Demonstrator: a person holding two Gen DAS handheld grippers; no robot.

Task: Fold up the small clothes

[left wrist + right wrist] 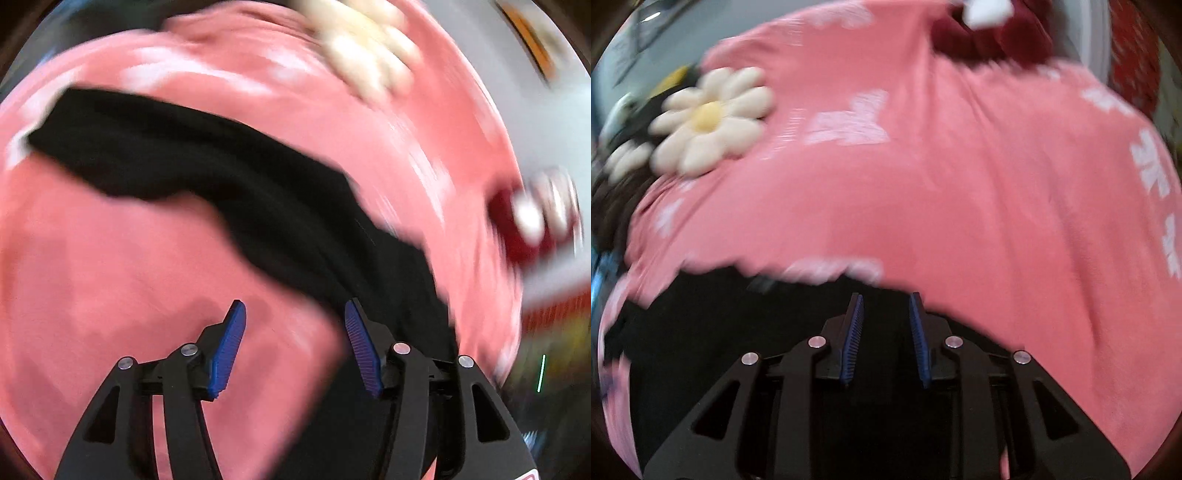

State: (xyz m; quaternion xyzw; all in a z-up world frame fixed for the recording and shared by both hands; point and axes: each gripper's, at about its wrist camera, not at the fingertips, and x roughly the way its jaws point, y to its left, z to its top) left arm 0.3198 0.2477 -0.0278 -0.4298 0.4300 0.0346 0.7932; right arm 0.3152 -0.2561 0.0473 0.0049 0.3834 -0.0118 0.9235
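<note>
Blur is smearing most of the left wrist view, yet the left gripper [294,314] is showing plainly at the bottom, its blue pads [227,350] standing well apart and released, with nothing pinched between them. A black garment [207,173] is lying in a long crooked band across a pink cloth [110,258] with pale white motifs, running from the upper left down toward the right-hand finger, behind which it is passing (whether it is touching that finger cannot be told). A cream flower-shaped cushion [369,55] is sitting at the top edge, and a dark red item [517,229] with white patches is lying at the right, too blurred to identify. In the right wrist view, the right gripper [886,314] is hanging over the black garment [701,350], which is filling the lower left of the frame; the pads [854,332] are standing a narrow gap apart, and no fabric is visibly caught between them, so the fingers are reading as released. The pink cloth [942,203] is spreading beyond, the cream flower-shaped cushion [709,118] is resting on its upper left part, and the dark red item [979,37] is lying at the top edge.
</note>
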